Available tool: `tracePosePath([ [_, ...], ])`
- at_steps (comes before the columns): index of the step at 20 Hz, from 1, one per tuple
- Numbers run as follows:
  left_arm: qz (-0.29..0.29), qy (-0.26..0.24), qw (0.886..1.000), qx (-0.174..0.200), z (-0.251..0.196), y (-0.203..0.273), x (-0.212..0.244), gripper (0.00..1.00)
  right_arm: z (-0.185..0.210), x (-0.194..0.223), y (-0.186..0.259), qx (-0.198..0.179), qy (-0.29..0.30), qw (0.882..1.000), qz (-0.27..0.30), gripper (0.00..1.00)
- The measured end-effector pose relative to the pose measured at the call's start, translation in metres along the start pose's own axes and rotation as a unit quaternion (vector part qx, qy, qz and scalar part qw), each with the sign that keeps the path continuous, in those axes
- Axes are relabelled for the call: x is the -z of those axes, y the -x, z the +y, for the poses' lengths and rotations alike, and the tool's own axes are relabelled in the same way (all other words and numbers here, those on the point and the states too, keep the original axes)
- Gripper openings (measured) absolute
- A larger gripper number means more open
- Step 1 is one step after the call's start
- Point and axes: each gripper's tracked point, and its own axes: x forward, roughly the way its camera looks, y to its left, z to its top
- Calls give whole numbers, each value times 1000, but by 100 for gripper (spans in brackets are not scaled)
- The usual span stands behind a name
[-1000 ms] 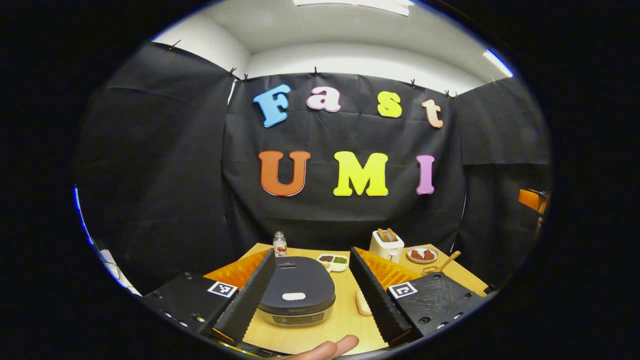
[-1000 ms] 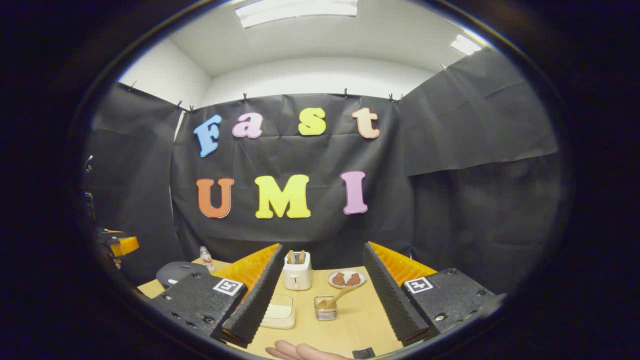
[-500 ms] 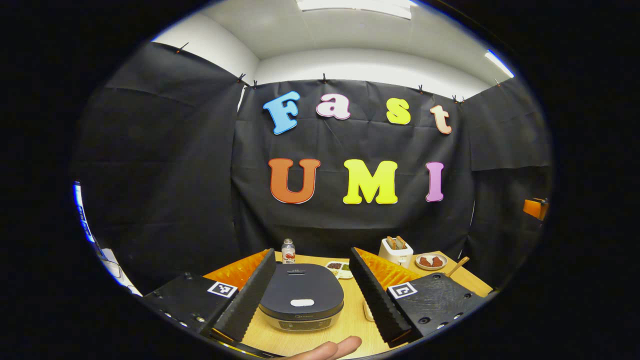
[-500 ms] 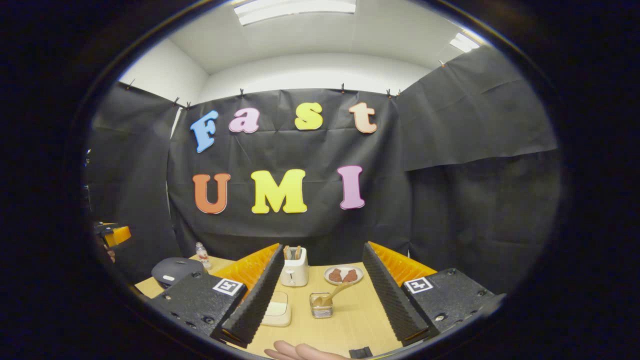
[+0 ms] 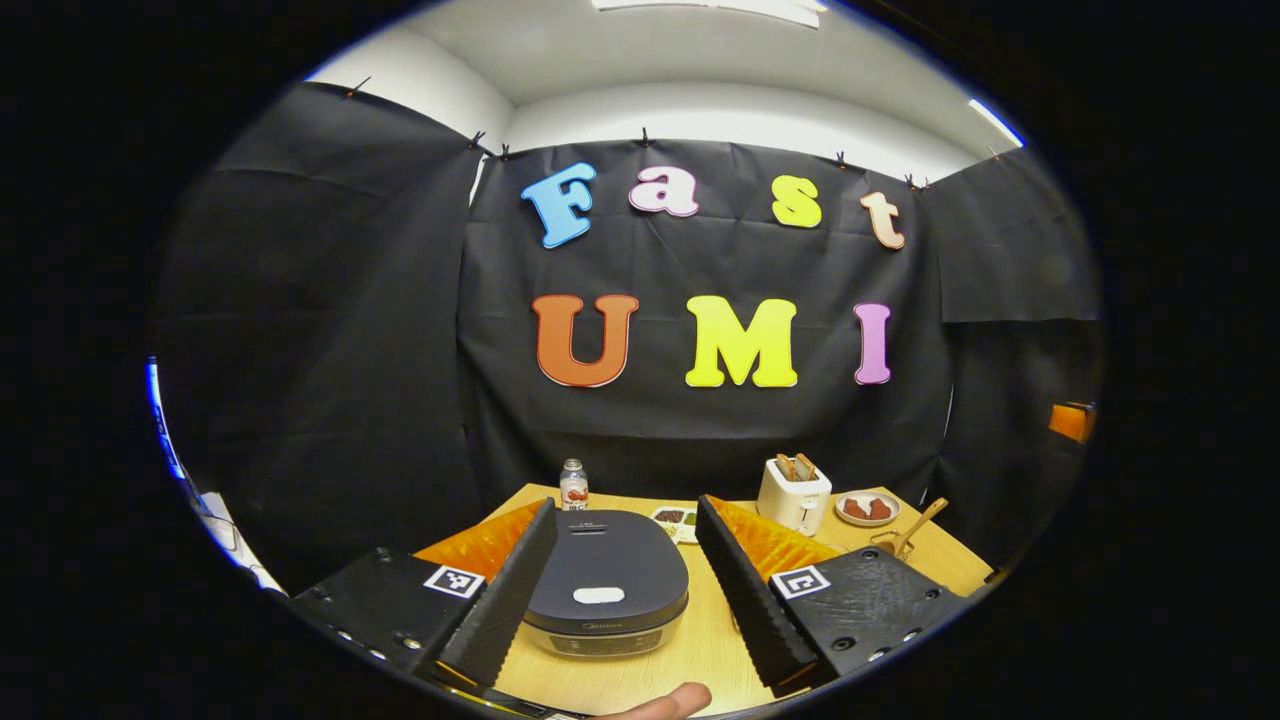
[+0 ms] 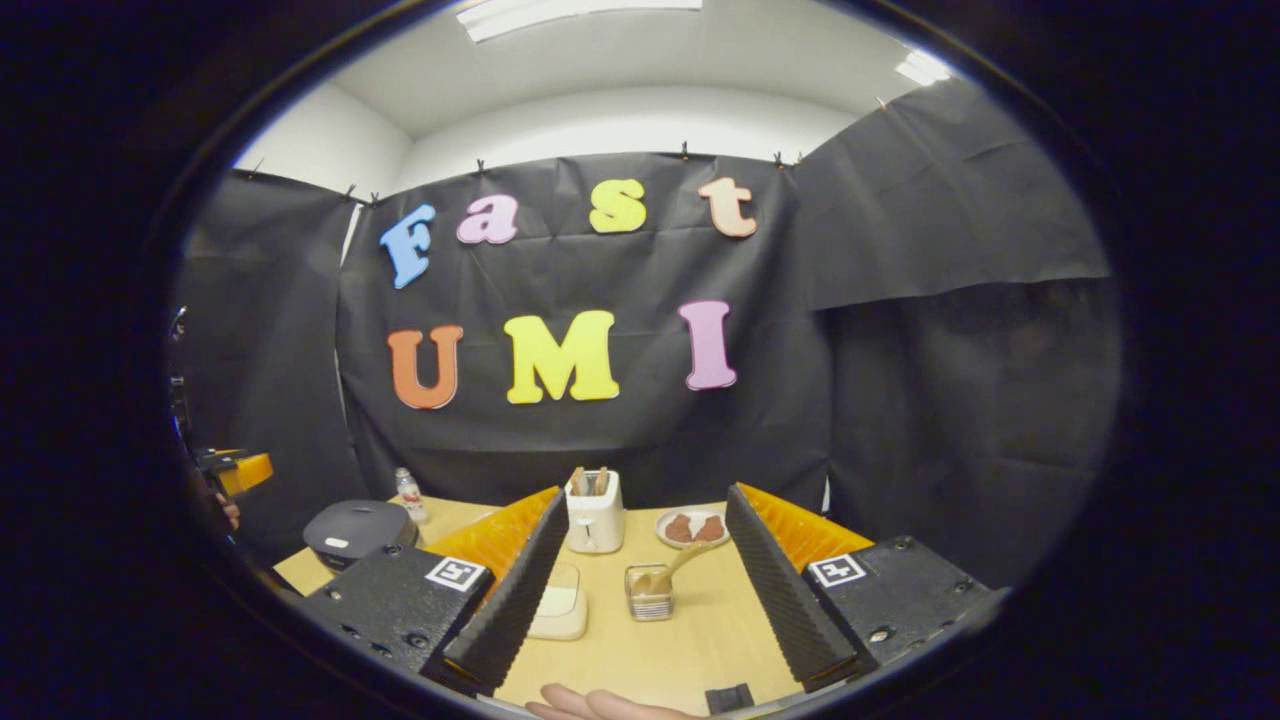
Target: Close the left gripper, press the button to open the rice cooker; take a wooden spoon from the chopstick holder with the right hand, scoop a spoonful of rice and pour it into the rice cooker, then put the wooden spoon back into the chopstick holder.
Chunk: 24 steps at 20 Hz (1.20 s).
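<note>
The dark rice cooker (image 5: 605,590) sits shut on the wooden table (image 5: 700,645), its white button (image 5: 598,595) facing up. My left gripper (image 5: 625,510) is open above the table, its fingers framing the cooker without touching it. In the right gripper view, the chopstick holder (image 6: 650,594) stands mid-table with the wooden spoon (image 6: 675,573) leaning in it. A pale rice box (image 6: 562,612) lies to its left. My right gripper (image 6: 647,495) is open and holds nothing. The cooker (image 6: 358,528) sits far left in that view.
A white toaster (image 6: 595,512), a plate of reddish food (image 6: 692,527) and a small bottle (image 6: 405,493) line the table's back. A divided dish (image 5: 675,518) lies behind the cooker. A person's fingers (image 6: 590,705) show at the bottom edge.
Both views shifted slightly; the holder and toaster sit a little higher in the right gripper view. Both grippers stayed open and nothing on the table moved.
</note>
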Motion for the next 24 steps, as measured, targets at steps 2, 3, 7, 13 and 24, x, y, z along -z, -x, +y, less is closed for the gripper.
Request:
tracePosePath([
  [2, 14, 3, 1000, 5, 0, -5, 8, 89, -6, 5, -1, 5, 7, 1000, -5, 100],
  [3, 30, 3, 1000, 4, 0, -9, 16, 65, -7, 10, -3, 6, 9, 1000, -6, 100],
  [7, 112, 10, 993, -17, 8, -23, 59, 28, 3, 39, -3, -28, -11, 999, 32, 98],
  [13, 185, 21, 982, -43, 22, -52, 107, 0, -27, 53, -9, -12, -4, 1000, 20, 100],
  [24, 255, 39, 964, -67, 30, -81, 160, 0, -59, 66, -11, 0, -12, 1000, -13, 100],
])
